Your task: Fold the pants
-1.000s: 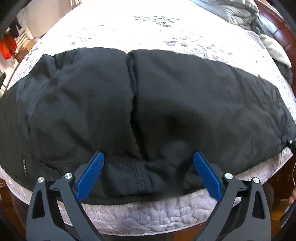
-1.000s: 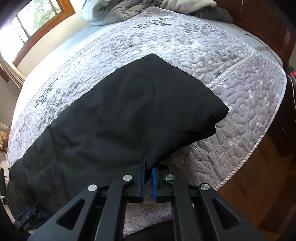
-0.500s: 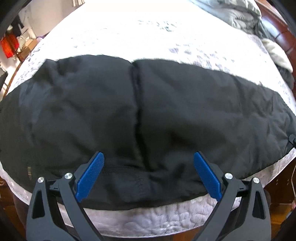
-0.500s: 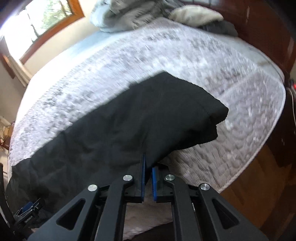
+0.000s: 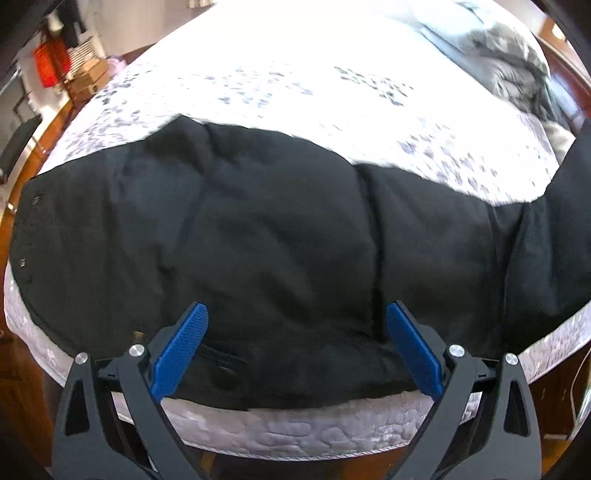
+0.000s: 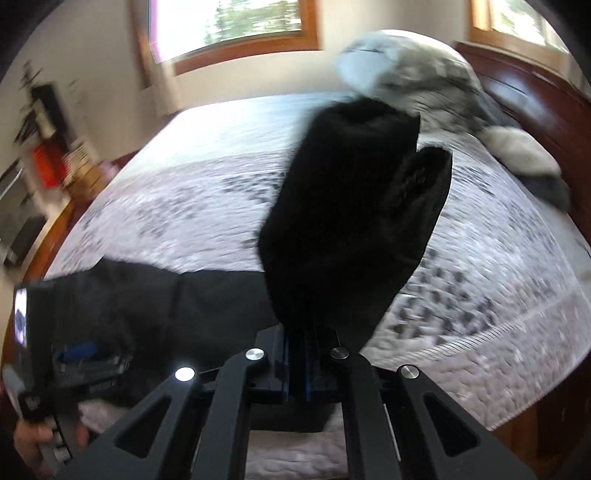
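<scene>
A bed with a pale grey patterned quilt [image 5: 332, 85] fills both views, its near edge running along the bottom above wooden flooring. A rumpled grey comforter [image 6: 417, 70] and a dark wooden headboard [image 6: 524, 92] sit at the far right; wood-framed windows [image 6: 236, 22] line the far wall. Most of the quilt beyond the garment is bare.

The black pants [image 5: 258, 236] lie flat along the near edge, long axis running left to right, waist end with small metal studs at the left. The leg end is lifted off the quilt at the right.

The left gripper [image 5: 295, 347] hovers over the pants' near edge, blue pads wide apart. The right gripper [image 6: 295, 369] is clamped on the raised leg end [image 6: 354, 214], which stands up from it.
</scene>
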